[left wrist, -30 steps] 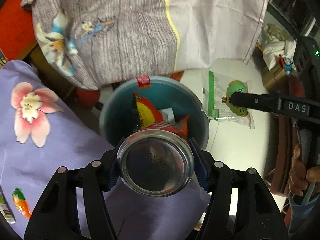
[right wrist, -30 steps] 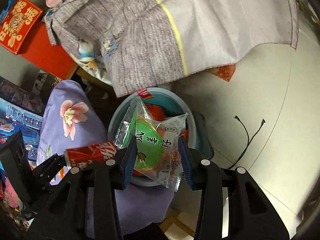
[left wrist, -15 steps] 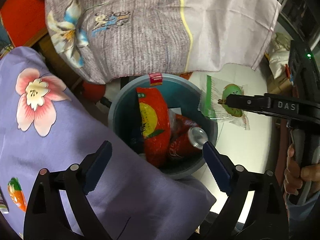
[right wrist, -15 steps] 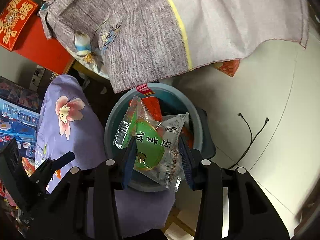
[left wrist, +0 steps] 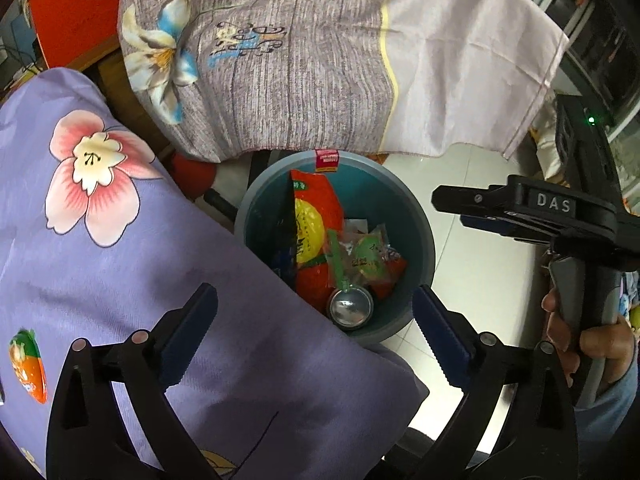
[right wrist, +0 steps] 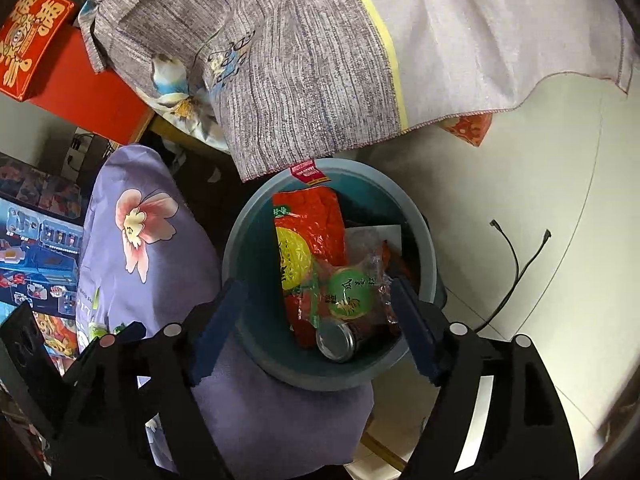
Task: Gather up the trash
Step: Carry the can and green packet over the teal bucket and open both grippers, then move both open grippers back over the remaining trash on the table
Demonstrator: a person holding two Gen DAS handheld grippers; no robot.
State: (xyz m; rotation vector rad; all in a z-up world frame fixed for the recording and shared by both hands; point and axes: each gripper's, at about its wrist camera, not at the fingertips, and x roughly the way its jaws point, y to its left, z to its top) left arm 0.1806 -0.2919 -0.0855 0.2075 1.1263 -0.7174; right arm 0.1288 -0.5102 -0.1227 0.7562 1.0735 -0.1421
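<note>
Left gripper (left wrist: 314, 334): jaws opening, wide apart, nothing between. Right gripper (right wrist: 316, 330): jaws opening, apart, nothing gripped. One teal bin (right wrist: 236, 248) on floor, beneath both. Inside bin: one red snack bag (right wrist: 308, 224) at 11 o'clock, one clear green-disc packet (right wrist: 350, 290) centre, one can (right wrist: 335, 340) at 6 o'clock. One purple floral cushion (left wrist: 100, 240) at bin's 8 o'clock.

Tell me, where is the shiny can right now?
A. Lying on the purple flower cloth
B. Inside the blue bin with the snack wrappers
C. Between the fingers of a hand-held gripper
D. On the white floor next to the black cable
B: the can lies inside the blue bin, beside the red snack bag and the green-labelled wrapper.
</note>
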